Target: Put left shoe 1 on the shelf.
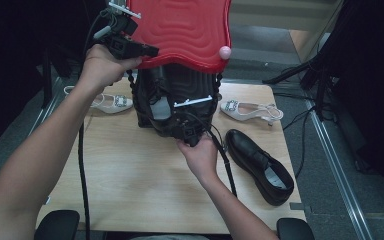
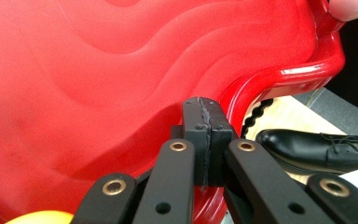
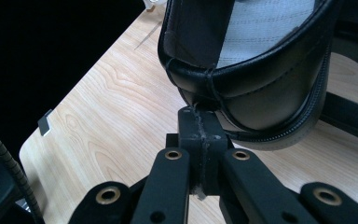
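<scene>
Two pale jewelled heels [image 1: 111, 102] [image 1: 250, 111] and one black leather shoe [image 1: 260, 165] on the wooden table [image 1: 130, 180].

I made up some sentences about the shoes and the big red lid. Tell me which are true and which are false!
1. The red lid is lifted up above the black bag. True.
2. The left gripper has its jaws wide open. False: its jaws are shut, with the tips up against the lid's red surface.
3. A black shoe lies on the wooden table. True.
4. Both white shoes lie together on one side of the bag. False: one white shoe lies left of it, the other white shoe right of it.
5. The right gripper has its shut jaws at the heel edge of a black shoe. True.
</scene>
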A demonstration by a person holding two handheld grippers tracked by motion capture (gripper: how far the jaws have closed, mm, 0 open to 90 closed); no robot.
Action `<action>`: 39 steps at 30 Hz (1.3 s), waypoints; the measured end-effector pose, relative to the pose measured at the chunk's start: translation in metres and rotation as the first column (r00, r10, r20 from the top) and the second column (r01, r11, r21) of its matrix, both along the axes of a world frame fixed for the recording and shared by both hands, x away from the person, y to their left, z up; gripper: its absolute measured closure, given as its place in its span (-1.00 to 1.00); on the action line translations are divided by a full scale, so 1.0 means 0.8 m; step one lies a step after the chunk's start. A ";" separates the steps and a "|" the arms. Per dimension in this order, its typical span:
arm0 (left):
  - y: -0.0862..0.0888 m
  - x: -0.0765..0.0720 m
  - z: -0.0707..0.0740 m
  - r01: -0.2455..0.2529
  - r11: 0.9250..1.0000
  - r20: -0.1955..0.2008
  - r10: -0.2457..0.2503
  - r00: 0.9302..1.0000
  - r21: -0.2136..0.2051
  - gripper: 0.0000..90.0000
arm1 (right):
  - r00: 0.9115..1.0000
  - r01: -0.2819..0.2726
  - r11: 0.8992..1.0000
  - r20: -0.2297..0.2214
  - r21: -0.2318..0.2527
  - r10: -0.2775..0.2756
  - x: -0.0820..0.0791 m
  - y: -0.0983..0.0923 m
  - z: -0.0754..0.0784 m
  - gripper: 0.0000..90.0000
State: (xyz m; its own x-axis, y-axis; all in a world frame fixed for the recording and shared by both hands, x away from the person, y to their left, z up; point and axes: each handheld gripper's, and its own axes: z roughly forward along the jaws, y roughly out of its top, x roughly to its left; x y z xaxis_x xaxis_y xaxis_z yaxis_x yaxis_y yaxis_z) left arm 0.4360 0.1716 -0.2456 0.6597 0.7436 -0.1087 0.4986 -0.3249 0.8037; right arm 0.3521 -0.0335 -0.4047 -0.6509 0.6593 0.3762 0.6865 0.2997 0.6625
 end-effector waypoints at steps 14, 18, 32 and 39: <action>0.003 0.001 -0.001 -0.007 1.000 -0.005 0.007 1.000 -0.004 1.00 | 0.996 0.082 0.995 0.017 0.048 -0.083 0.025 -0.019 0.010 1.00; 0.003 0.001 -0.001 -0.005 1.000 -0.004 0.005 1.000 -0.002 1.00 | 0.996 0.076 0.996 0.034 0.046 -0.078 0.032 -0.008 0.010 1.00; 0.004 0.001 -0.002 -0.009 1.000 -0.005 0.009 1.000 -0.014 1.00 | 0.995 0.056 0.998 0.081 0.041 -0.059 0.053 0.053 0.013 1.00; 0.004 0.001 -0.001 -0.010 1.000 -0.005 0.010 1.000 -0.011 1.00 | 0.989 0.078 0.996 0.126 0.035 -0.082 0.065 0.074 0.015 1.00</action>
State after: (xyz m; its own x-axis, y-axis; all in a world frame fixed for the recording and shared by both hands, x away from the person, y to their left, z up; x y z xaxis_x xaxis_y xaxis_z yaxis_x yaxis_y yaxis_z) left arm 0.4365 0.1749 -0.2467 0.6517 0.7488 -0.1207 0.5060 -0.3106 0.8046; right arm 0.4040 0.0256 -0.3923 -0.6406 0.7008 0.3140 0.6171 0.2265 0.7536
